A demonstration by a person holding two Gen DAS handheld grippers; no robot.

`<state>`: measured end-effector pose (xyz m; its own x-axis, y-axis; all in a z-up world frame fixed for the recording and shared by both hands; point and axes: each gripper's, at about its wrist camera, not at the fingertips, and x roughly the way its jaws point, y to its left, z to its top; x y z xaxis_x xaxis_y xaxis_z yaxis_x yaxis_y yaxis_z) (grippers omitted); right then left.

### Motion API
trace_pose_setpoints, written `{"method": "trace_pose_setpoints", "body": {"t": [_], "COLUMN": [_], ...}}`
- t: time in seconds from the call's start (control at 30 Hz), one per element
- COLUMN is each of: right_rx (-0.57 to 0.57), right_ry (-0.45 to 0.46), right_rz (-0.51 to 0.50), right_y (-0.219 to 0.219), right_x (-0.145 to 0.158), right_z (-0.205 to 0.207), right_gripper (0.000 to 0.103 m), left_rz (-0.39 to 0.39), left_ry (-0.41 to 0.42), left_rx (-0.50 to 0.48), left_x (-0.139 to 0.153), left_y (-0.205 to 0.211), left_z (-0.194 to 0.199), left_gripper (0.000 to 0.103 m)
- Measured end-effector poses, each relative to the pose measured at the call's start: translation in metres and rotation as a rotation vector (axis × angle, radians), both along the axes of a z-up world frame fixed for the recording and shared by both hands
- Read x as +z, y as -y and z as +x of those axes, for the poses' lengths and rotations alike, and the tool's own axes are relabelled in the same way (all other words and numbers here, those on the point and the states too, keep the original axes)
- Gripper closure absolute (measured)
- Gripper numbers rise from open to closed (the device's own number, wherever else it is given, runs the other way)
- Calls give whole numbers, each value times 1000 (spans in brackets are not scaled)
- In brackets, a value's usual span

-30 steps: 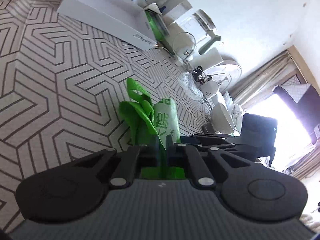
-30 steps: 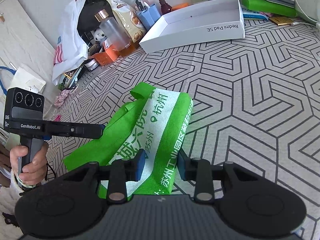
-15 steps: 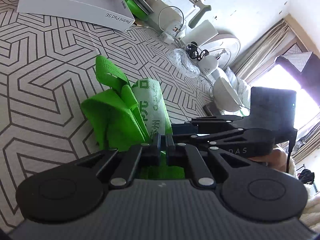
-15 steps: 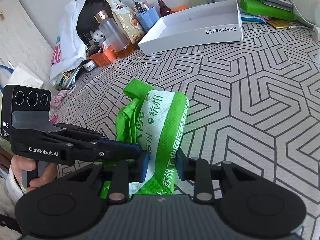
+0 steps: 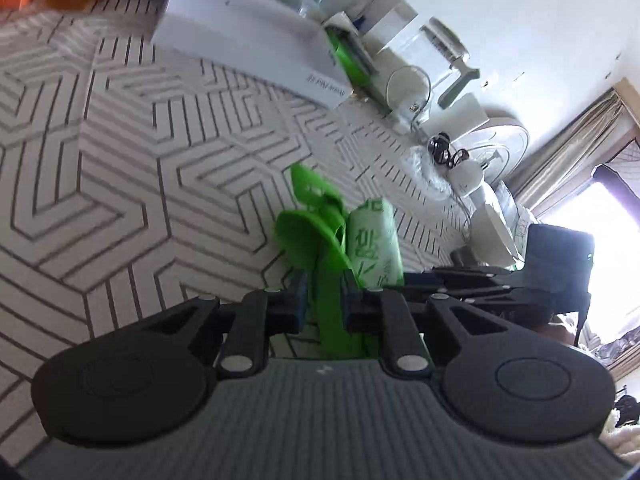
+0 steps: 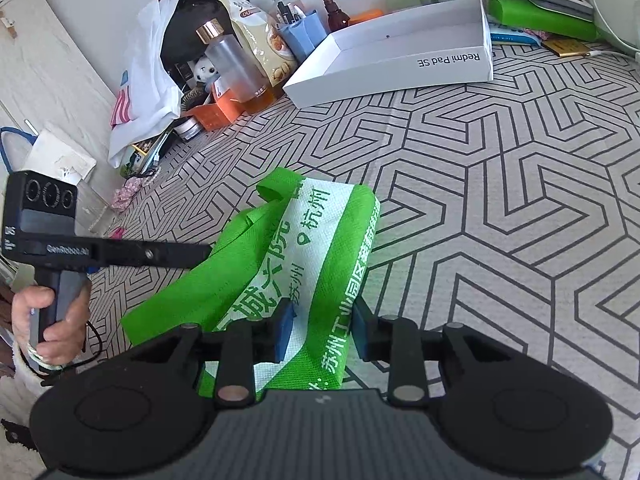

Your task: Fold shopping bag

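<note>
The green and white shopping bag (image 6: 320, 248) lies partly folded on the patterned tabletop (image 6: 500, 208). My right gripper (image 6: 323, 326) is shut on its near end, one pad on the white panel and one on the green edge. A loose green flap (image 6: 200, 292) spreads to the left. My left gripper (image 6: 202, 254), held in a person's hand (image 6: 48, 320), reaches that flap from the left. In the left wrist view its jaws (image 5: 325, 300) are opening, with a strip of green fabric (image 5: 330, 312) loose between the pads. The right gripper (image 5: 412, 278) shows there beside the bag (image 5: 372, 240).
A white open box (image 6: 404, 52) lies at the back of the table. Bottles, bags and an orange tray (image 6: 212, 76) crowd the back left corner. A green pouch and devices (image 6: 540, 12) sit at the back right. A fan and cables (image 5: 492, 152) stand past the table's end.
The left gripper swung the green flap in toward the right gripper, then drew back out. Its jaws, shut on the fabric before, now stand apart. The right gripper kept still.
</note>
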<state>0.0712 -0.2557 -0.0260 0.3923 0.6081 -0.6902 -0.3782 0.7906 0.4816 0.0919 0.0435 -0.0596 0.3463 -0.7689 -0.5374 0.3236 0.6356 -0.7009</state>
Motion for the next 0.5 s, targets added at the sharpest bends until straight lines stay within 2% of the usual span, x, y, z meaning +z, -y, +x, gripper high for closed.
{"method": "trace_pose_setpoints", "body": {"t": [0.13, 0.27, 0.37, 0.5], "right_rx": [0, 7, 3, 7], "right_ry": [17, 27, 33, 23], "right_rz": [-23, -56, -55, -24], "right_y": [-3, -9, -9, -4], "right_x": [1, 3, 3, 1], "right_z": [-3, -3, -5, -3], "right_gripper": [72, 72, 72, 69], "left_rz": [-25, 24, 86, 227], "left_ry": [101, 159, 197, 302], "left_rx": [-22, -51, -61, -78], "left_x": [4, 8, 15, 26], "left_y": [11, 33, 43, 63], "left_z": [-9, -13, -16, -31], "left_gripper": [96, 97, 97, 97]}}
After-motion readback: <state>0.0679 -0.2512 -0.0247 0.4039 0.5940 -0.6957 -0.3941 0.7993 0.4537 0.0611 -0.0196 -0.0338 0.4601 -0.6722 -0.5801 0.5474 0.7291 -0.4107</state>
